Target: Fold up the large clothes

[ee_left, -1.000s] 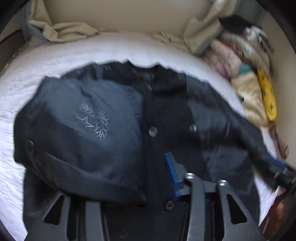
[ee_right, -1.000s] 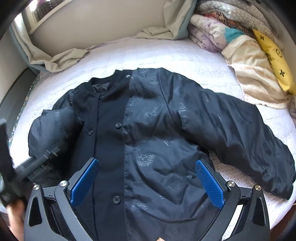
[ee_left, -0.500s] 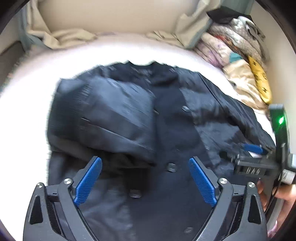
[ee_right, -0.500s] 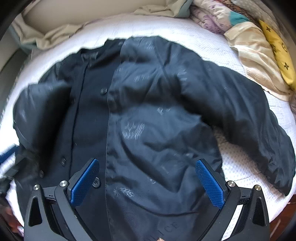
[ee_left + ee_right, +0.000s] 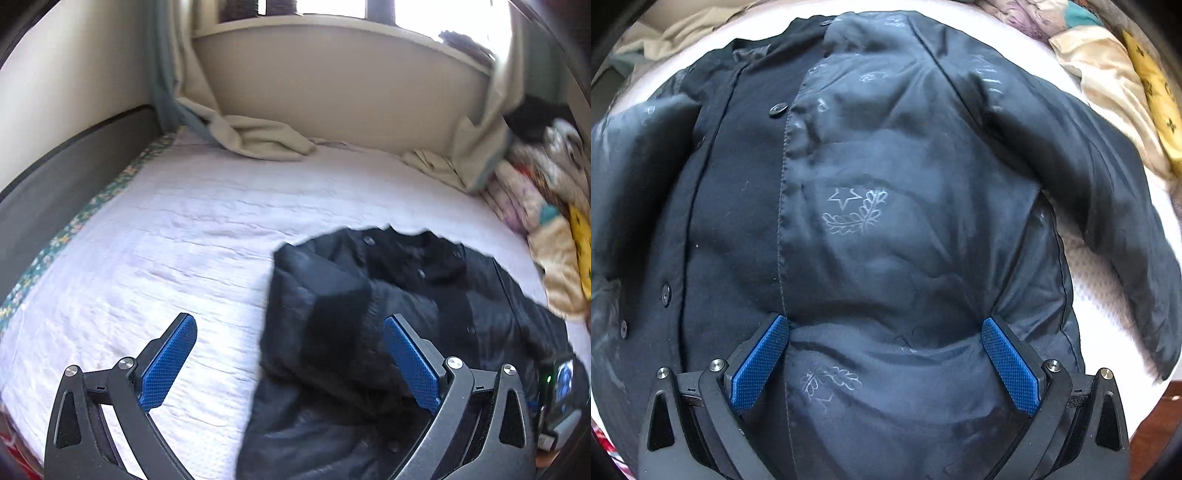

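A large black jacket point(image 5: 886, 229) with a shiny dark lining, buttons and pale star-and-leaf marks lies spread on a white bed point(image 5: 177, 236). In the left wrist view the jacket point(image 5: 369, 332) lies at the lower right, one sleeve folded over its front. My left gripper point(image 5: 290, 363) is open and empty, over the jacket's left edge and bare sheet. My right gripper point(image 5: 884, 363) is open, low over the jacket's lower front panel, its blue pads point(image 5: 759, 363) pressing into the fabric. The other sleeve point(image 5: 1126, 236) stretches out to the right.
A pile of folded clothes and a yellow patterned cloth point(image 5: 554, 236) sits at the bed's right side, also in the right wrist view point(image 5: 1137, 92). Beige curtains point(image 5: 258, 136) drape onto the bed's far edge below a window sill. A dark bed frame point(image 5: 55, 177) runs along the left.
My left gripper let go of the folded sleeve, opened and swung left and back, now facing bare sheet. My right gripper moved down close onto the jacket's front panel.
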`<move>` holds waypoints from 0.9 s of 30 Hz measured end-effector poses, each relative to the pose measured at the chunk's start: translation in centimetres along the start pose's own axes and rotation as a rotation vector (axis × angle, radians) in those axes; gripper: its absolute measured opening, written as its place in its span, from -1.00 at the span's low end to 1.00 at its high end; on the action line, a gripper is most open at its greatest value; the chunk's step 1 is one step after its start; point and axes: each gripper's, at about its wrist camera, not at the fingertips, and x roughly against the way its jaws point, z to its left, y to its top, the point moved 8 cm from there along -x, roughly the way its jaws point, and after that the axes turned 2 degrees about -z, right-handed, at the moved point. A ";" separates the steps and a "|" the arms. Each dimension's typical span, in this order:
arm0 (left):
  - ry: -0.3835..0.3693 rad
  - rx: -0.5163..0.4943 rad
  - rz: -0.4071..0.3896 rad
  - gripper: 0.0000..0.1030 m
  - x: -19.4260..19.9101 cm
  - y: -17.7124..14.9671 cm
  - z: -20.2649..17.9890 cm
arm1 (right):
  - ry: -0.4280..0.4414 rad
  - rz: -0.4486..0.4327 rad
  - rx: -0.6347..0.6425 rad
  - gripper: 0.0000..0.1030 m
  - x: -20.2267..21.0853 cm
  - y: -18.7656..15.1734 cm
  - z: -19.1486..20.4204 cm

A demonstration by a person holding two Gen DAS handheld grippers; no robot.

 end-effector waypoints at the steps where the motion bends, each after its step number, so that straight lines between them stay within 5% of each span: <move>1: 0.008 0.009 0.001 0.99 0.0 0.1 0.5 | -0.004 -0.006 0.007 0.97 0.4 0.3 0.3; 4: 0.042 0.008 0.018 0.99 0.0 0.2 2.1 | 0.006 -0.101 0.089 0.61 3.4 1.8 2.9; 9: 0.049 0.003 0.059 0.99 -0.3 0.0 2.6 | 0.045 -0.327 0.290 0.60 9.9 4.2 10.3; 15: 0.053 -0.037 0.113 0.99 -1.8 -1.4 1.6 | 0.153 -0.417 0.466 0.60 12.1 5.6 19.4; 22: -0.001 -0.018 0.199 0.99 -3.3 -3.5 1.2 | 0.088 -0.362 0.539 0.56 6.6 4.8 22.8; 27: -0.016 0.008 0.260 0.99 -4.9 -5.0 0.8 | 0.037 -0.349 0.430 -0.13 4.8 6.4 20.7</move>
